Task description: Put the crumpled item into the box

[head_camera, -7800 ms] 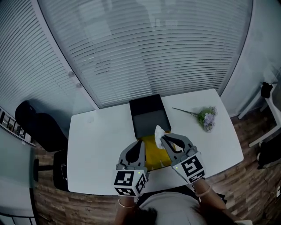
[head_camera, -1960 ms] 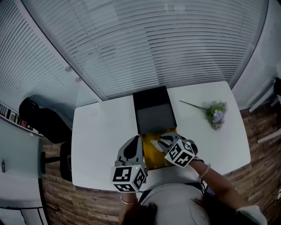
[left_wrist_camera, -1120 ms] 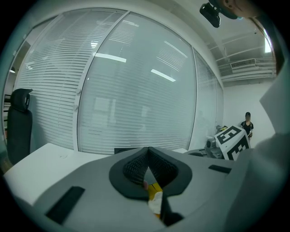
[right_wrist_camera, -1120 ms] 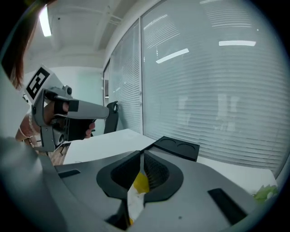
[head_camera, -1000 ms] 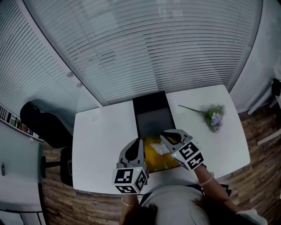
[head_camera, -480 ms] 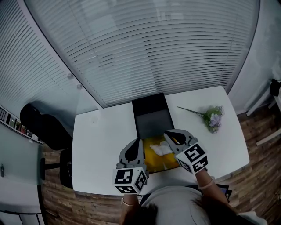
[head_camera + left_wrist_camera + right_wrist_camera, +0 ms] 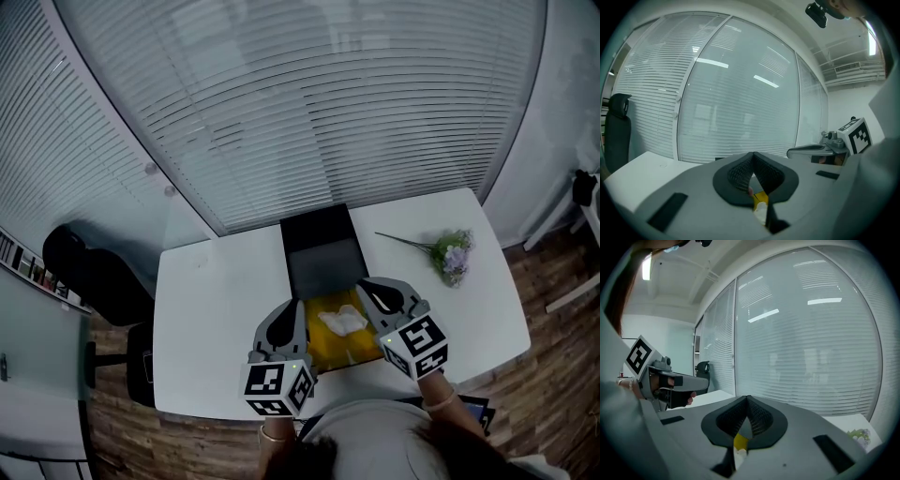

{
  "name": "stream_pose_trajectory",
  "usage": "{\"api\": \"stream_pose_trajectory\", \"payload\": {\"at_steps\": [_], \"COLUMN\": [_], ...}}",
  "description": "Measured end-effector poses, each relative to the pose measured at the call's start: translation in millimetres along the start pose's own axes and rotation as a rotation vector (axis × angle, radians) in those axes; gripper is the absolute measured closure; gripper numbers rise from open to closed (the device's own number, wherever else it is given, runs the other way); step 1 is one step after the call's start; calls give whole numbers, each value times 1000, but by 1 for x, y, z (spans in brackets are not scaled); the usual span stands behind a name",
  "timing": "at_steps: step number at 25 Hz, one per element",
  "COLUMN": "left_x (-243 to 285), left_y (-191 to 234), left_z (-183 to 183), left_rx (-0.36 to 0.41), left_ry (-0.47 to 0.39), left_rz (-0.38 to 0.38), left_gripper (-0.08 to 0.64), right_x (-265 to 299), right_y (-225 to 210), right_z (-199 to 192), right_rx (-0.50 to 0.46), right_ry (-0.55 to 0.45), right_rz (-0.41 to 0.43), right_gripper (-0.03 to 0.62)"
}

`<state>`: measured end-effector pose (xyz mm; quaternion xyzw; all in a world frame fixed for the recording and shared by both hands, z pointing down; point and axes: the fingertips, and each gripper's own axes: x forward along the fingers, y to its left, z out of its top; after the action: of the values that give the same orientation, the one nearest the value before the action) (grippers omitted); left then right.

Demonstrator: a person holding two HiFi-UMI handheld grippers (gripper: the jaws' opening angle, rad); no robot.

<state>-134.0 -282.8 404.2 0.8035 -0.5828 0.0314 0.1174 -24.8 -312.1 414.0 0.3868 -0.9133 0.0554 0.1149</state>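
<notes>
Left tool point(image 7: 298, 304) & right tool point(image 7: 362, 285) closed, empty, flanking box point(image 7: 328, 347) w/ crumpled item point(image 7: 343, 321) inside; flowers point(image 7: 448, 255) apart.

Box point(image 7: 324, 350) mouth open, lid point(image 7: 320, 249) behind

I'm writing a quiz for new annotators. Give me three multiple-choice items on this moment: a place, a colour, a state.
1. Where does the crumpled white item lie?
A) in the yellow box
B) on the chair
C) on the floor

2. What colour is the table?
A) black
B) white
C) brown

3. How do the jaws of the right gripper stand?
A) wide apart
B) shut on the item
C) together, empty

Key: 1 A, it rests inside the box; 2 B, the top is white; 3 C, the tips meet with nothing between.
</notes>
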Motion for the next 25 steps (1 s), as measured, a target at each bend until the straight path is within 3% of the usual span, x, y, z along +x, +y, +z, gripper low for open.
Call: {"api": "stream_pose_trajectory", "payload": {"at_steps": [25], "left_x": [1], "left_y": [-8], "left_z": [-6], "left_rx": [20], "left_ry": [28], "left_rz": [-22], "left_gripper": [545], "right_x": [-17], "right_y": [-8], "right_z": [11], "right_rx": [-7], "right_ry": [-52], "right_rz": [-65], "right_gripper": [566]}}
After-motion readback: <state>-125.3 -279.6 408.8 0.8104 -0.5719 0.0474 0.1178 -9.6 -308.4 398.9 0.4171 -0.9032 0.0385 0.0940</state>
